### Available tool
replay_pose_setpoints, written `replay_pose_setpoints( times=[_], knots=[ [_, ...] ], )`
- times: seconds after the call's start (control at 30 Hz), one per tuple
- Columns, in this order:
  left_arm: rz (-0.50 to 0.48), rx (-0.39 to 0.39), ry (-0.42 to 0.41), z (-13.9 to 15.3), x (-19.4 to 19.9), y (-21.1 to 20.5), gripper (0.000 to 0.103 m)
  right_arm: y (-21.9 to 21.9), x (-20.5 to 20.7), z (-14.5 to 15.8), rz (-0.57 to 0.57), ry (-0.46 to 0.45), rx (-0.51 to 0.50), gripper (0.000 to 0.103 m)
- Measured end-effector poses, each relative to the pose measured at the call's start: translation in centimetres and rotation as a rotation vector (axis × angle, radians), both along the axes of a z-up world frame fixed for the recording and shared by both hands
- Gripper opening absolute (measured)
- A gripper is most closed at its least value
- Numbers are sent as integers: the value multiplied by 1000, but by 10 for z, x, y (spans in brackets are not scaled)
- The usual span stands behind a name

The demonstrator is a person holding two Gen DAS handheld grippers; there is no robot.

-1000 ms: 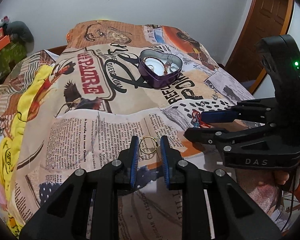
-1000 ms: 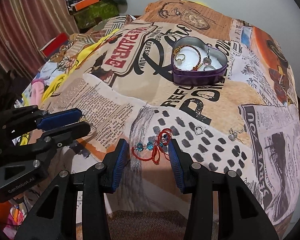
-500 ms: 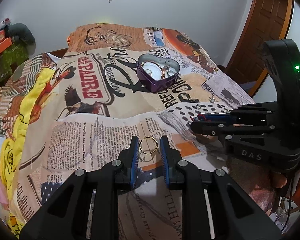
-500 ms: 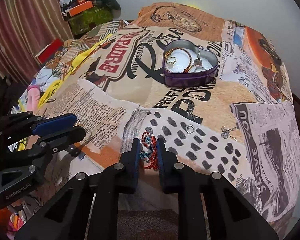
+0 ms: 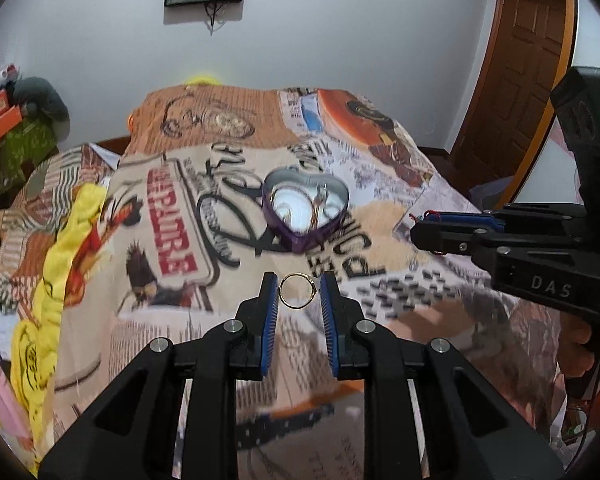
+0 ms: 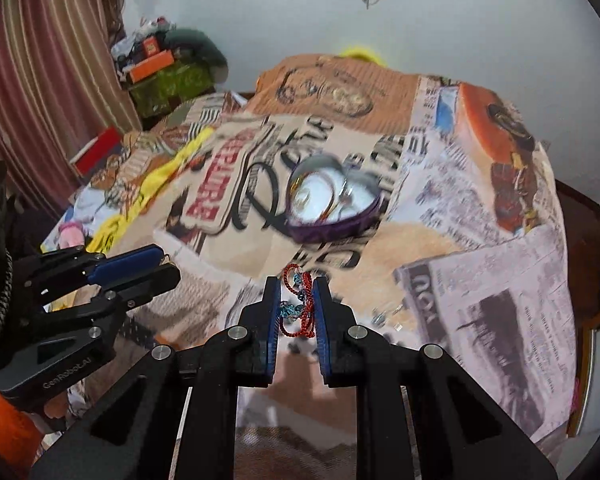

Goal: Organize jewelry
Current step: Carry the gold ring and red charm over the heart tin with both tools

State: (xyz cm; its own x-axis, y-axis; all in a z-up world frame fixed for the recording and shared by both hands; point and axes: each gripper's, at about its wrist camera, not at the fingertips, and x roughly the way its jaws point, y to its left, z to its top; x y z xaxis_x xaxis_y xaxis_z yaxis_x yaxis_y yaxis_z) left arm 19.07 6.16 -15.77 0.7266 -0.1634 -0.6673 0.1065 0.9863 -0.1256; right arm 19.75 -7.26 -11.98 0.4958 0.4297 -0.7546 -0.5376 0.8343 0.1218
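Observation:
My left gripper (image 5: 299, 291) is shut on a thin gold ring (image 5: 298, 291) and holds it above the bedspread, short of the purple heart-shaped tin (image 5: 305, 210). My right gripper (image 6: 297, 294) is shut on a red cord bracelet with blue beads (image 6: 300, 305), lifted off the bed. The tin (image 6: 334, 208) lies ahead of it with a bracelet and rings inside. The right gripper also shows at the right of the left wrist view (image 5: 452, 226), and the left gripper at the left of the right wrist view (image 6: 140, 268).
The printed bedspread (image 6: 480, 280) covers the bed. Small silver pieces (image 6: 388, 314) lie on it, blurred, right of the right gripper. Yellow cloth (image 5: 72, 248) lies at the bed's left side. A wooden door (image 5: 528, 60) stands at the right, clutter (image 6: 160, 64) at the far left.
The right gripper has shut on the red bracelet and lifted it. Both grippers have risen and moved toward the heart tin, the left one still holding the ring.

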Motion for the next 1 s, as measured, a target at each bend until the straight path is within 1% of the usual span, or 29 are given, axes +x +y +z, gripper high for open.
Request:
replay_pose_setpoints(
  times=[0.2,0.5,0.77,1.0],
  knots=[
    [-8,17,-26,11,22,-3,20,-6,18,20,-22,-43,43,14],
    [-11,16,-31,11,62,-2,20,-3,50,36,-21,-83,74,14],
    [-10,12,-19,5,91,-3,20,9,71,34,-6,-86,65,14],
    [-15,15,16,-11,113,-6,20,20,91,19,11,-38,61,15]
  ],
)
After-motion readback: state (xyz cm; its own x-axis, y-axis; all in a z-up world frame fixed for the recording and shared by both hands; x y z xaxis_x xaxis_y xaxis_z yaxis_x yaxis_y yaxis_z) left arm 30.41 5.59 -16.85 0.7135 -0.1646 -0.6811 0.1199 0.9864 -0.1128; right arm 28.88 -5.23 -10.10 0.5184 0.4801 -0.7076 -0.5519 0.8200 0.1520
